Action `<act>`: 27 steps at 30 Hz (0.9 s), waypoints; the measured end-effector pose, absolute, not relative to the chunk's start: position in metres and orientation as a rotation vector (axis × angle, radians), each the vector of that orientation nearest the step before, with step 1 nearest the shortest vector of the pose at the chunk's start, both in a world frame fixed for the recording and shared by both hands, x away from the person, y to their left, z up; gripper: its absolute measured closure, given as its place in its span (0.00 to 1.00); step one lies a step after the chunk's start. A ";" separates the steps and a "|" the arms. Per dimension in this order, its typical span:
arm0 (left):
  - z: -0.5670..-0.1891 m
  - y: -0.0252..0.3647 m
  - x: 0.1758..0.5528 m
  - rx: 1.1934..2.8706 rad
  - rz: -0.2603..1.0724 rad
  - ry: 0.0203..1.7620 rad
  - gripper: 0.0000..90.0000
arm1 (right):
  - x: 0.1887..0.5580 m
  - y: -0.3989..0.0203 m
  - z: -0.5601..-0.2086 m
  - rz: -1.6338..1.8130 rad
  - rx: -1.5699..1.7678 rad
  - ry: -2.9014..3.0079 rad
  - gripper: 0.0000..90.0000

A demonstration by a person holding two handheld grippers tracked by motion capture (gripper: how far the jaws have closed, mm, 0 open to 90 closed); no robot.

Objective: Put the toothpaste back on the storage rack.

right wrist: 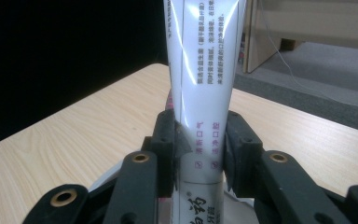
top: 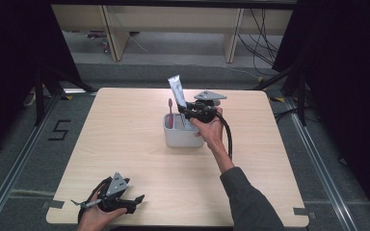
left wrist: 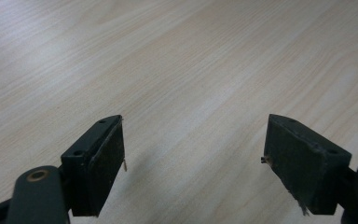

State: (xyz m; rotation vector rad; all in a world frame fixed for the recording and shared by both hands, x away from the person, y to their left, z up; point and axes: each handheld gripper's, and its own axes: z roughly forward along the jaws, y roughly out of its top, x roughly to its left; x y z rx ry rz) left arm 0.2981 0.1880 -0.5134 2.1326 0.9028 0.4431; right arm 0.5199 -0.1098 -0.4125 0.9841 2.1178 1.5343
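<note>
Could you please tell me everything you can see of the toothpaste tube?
The toothpaste tube is white and glossy, looks like soft plastic, and bears small red and dark print. It stands nearly upright, flat crimped end up, its lower end in the grey holder at mid-table. The right claw is shut on its lower body, pads on both sides.
</note>
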 end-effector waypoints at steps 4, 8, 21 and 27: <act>-0.514 0.188 0.298 2.135 0.442 0.902 0.22 | 0.519 -0.110 -0.415 1.526 0.993 2.128 0.77; -0.513 0.188 0.299 2.153 0.430 0.902 0.22 | 0.516 -0.110 -0.416 1.497 0.999 2.146 0.77; -0.514 0.188 0.298 2.138 0.437 0.899 0.22 | 0.510 -0.113 -0.422 1.440 0.999 2.187 0.77; -0.514 0.188 0.298 2.137 0.440 0.902 0.22 | 0.508 -0.115 -0.424 1.423 0.979 2.193 0.76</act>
